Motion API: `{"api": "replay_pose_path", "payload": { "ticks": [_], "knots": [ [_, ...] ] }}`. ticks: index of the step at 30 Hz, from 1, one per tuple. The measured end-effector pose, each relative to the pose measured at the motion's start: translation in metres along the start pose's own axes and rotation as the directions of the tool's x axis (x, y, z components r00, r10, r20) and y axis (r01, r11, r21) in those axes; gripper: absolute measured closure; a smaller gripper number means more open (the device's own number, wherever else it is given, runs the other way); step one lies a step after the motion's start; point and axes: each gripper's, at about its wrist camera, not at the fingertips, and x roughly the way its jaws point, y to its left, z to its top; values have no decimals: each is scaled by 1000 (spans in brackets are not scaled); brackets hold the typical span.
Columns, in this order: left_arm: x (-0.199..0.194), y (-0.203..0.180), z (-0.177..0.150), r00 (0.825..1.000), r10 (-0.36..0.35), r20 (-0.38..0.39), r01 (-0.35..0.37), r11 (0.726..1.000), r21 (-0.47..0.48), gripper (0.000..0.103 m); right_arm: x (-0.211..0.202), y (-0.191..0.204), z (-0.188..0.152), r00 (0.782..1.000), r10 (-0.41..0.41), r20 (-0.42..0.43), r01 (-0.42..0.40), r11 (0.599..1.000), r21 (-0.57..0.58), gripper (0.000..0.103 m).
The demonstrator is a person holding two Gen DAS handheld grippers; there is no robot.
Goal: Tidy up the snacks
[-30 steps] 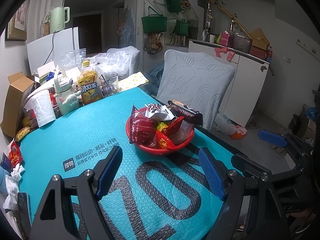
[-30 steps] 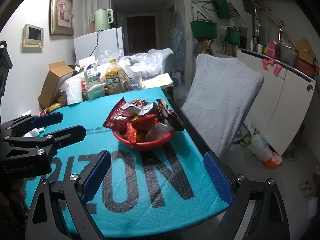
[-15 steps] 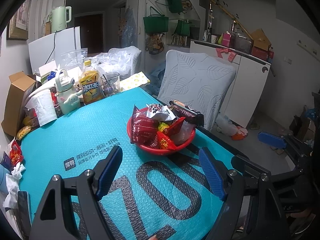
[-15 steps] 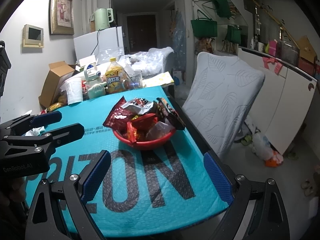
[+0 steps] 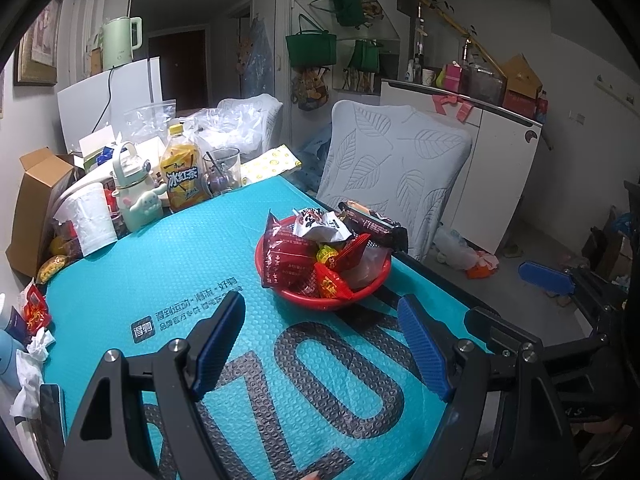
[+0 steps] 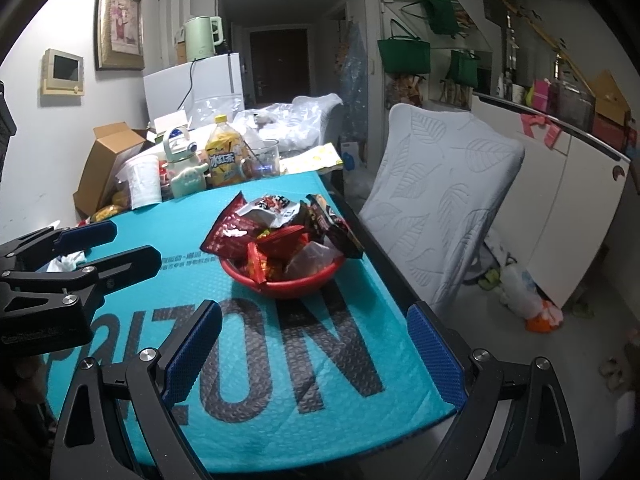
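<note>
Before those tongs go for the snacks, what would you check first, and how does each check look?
1. Left tongs open, nothing between them: ok.
2. Right tongs open, nothing between them: ok.
3. Red bowl upright on the teal mat: ok.
4. Mat bare between tongs and bowl: ok.
5. Snack packets all inside the rim: not ok, a dark one overhangs.
6. Where the snacks should go: cannot tell.

- A white fridge point(image 6: 192, 88) stands at the far wall, and a green kettle point(image 6: 200, 38) sits on top of it.
- A framed picture point(image 6: 119, 22) hangs on the white wall.
- A chair point(image 5: 390, 168) with a leaf-pattern cover stands beside the table.
- Green bags point(image 5: 310, 46) hang near a dark doorway point(image 6: 280, 64).
</note>
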Motion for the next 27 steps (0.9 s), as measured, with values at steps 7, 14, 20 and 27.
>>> {"api": "replay_pose_path", "payload": {
  "ticks": [7, 14, 20, 27],
  "knots": [
    [-1, 0, 0, 1000, 2, 2, -2, 1000, 2, 25, -1, 0, -1, 1000, -1, 0, 1, 1000, 0, 8],
    [-2, -2, -1, 1000, 2, -1, -2, 1000, 9, 25, -1, 0, -1, 1000, -3, -1, 3, 1000, -1, 8],
    [-2, -3, -2, 1000, 1, -3, -1, 1000, 13, 25, -2, 0, -1, 1000, -5, -3, 5, 1000, 0, 8],
    [2, -2, -2, 1000, 7, -10, -7, 1000, 5, 25, -1, 0, -4, 1000, -13, -12, 13, 1000, 2, 8]
  ]
}}
